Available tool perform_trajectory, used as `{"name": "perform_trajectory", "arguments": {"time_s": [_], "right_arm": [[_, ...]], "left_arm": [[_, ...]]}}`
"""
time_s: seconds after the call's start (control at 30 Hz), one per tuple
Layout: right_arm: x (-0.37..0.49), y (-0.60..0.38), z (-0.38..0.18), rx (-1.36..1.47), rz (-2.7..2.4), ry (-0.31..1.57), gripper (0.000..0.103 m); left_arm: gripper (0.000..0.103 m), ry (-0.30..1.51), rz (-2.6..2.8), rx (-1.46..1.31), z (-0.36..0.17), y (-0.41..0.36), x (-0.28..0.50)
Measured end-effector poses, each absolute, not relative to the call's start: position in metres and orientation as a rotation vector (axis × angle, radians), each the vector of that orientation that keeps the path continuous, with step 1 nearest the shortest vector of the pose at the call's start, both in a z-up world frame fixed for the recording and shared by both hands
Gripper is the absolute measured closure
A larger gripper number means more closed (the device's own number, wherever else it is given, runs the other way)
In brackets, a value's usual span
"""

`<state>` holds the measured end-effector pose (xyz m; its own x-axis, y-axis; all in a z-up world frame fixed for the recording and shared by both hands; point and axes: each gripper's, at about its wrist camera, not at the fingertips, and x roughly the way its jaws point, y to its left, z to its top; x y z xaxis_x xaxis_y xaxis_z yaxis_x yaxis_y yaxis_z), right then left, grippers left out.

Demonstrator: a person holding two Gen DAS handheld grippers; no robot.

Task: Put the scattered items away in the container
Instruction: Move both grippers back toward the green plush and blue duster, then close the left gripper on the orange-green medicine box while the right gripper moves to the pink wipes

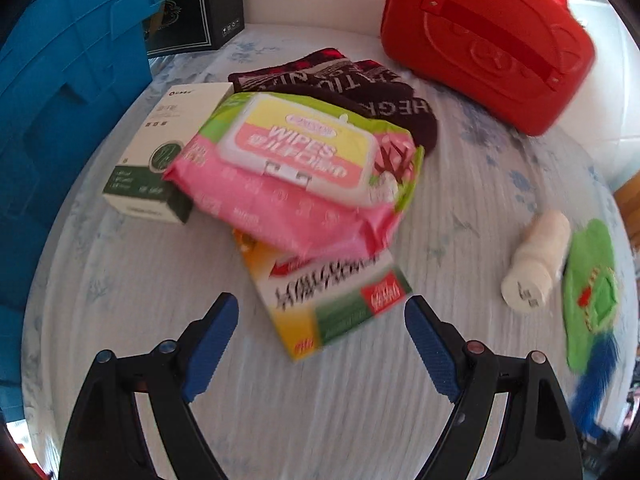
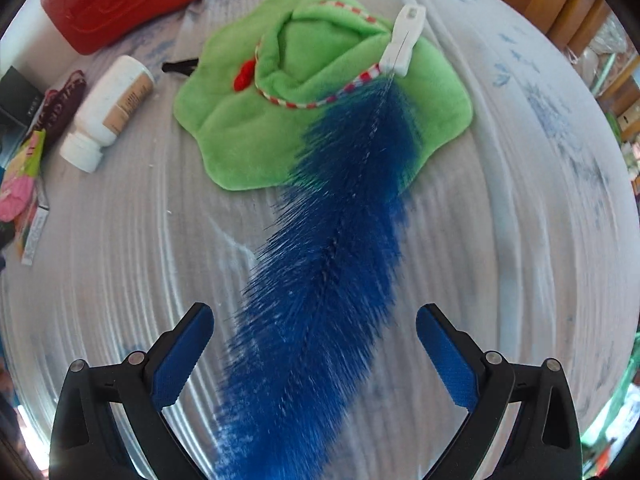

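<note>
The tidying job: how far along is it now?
Nothing looks done: the wipes pack, white bottle, green cloth and blue brush all lie loose. Both the left gripper and right gripper are open and empty. Everything remains.

Open right tool (image 2: 315, 344) over blue brush (image 2: 332, 264)

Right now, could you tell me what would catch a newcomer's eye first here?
Probably the big blue bristle brush, running from the green cloth down between the open right tool. Next, the pink wipes pack heaped on boxes mid-bed, with the red bag behind.
</note>
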<state>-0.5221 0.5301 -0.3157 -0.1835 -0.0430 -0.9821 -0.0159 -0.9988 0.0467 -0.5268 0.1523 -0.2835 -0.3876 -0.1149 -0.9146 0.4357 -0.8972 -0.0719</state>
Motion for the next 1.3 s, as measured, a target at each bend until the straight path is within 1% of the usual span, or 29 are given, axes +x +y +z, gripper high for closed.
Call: {"name": "perform_trajectory", "arguments": {"time_s": [0.1,0.13,0.2,0.23,0.3,0.33,0.4,0.43,0.57,0.7,0.8,0.87,0.9,0.93,0.97,1.0,1.03,1.13,1.2,1.3], "right_arm": [[-0.524,0.526,-0.321,1.991,-2.421,-0.057,0.0],[-0.524,0.525,-0.321,1.986,-2.433,-0.042,0.0],[-0.523,0.518,-0.322,1.963,-2.47,0.008,0.0],[-0.523,0.518,-0.321,1.95,-2.49,0.003,0.0],[-0.521,0.519,-0.32,1.937,-2.544,-0.041,0.0],[-0.52,0.519,-0.32,1.929,-2.567,-0.057,0.0],[-0.517,0.52,-0.319,1.911,-2.61,-0.085,0.0],[-0.516,0.52,-0.319,1.909,-2.616,-0.091,0.0],[-0.515,0.521,-0.317,1.91,-2.619,-0.091,0.0],[-0.513,0.521,-0.316,1.896,-2.62,-0.075,0.0],[-0.512,0.521,-0.314,1.888,-2.598,-0.049,0.0],[-0.509,0.52,-0.311,1.876,-2.588,-0.03,0.004],[-0.507,0.52,-0.31,1.866,-2.587,-0.022,0.011],[-0.505,0.519,-0.307,1.861,-2.594,-0.023,0.019],[-0.501,0.517,-0.304,1.845,-2.592,-0.01,0.025],[-0.497,0.514,-0.301,1.829,-2.588,0.006,0.038],[-0.494,0.512,-0.299,1.817,-2.581,0.019,0.047],[-0.484,0.506,-0.295,1.786,-2.553,0.059,0.063],[-0.475,0.505,-0.296,1.779,-2.535,0.067,0.068],[-0.467,0.507,-0.3,1.777,-2.528,0.071,0.067]], "left_arm": [[0.017,0.42,-2.256,1.503,-0.296,0.152,-0.545],[0.014,0.437,-2.241,1.502,-0.301,0.151,-0.549],[0.012,0.472,-2.231,1.446,-0.302,0.149,-0.549],[0.008,0.495,-2.222,1.435,-0.304,0.148,-0.55],[0.005,0.544,-2.203,1.457,-0.313,0.145,-0.553],[0.001,0.575,-2.179,1.486,-0.32,0.143,-0.555],[0.0,0.463,-2.173,1.487,-0.324,0.152,-0.561],[0.0,0.43,-2.186,1.471,-0.324,0.156,-0.562],[0.0,0.446,-2.194,1.452,-0.323,0.158,-0.558],[0.0,0.406,-2.245,1.499,-0.321,0.159,-0.551],[0.007,0.376,-2.285,1.516,-0.318,0.162,-0.528],[0.01,0.35,-2.313,1.54,-0.316,0.165,-0.511],[0.011,0.329,-2.334,1.551,-0.319,0.169,-0.5],[0.012,0.312,-2.359,1.566,-0.319,0.172,-0.486],[0.012,0.285,-2.384,1.584,-0.319,0.176,-0.471],[0.012,0.266,-2.404,1.601,-0.319,0.179,-0.458],[0.012,0.253,-2.42,1.613,-0.319,0.182,-0.445],[0.012,0.218,-2.457,1.633,-0.317,0.187,-0.413],[0.012,0.208,-2.471,1.636,-0.315,0.194,-0.392],[0.011,0.202,-2.488,1.607,-0.315,0.198,-0.377]]}}
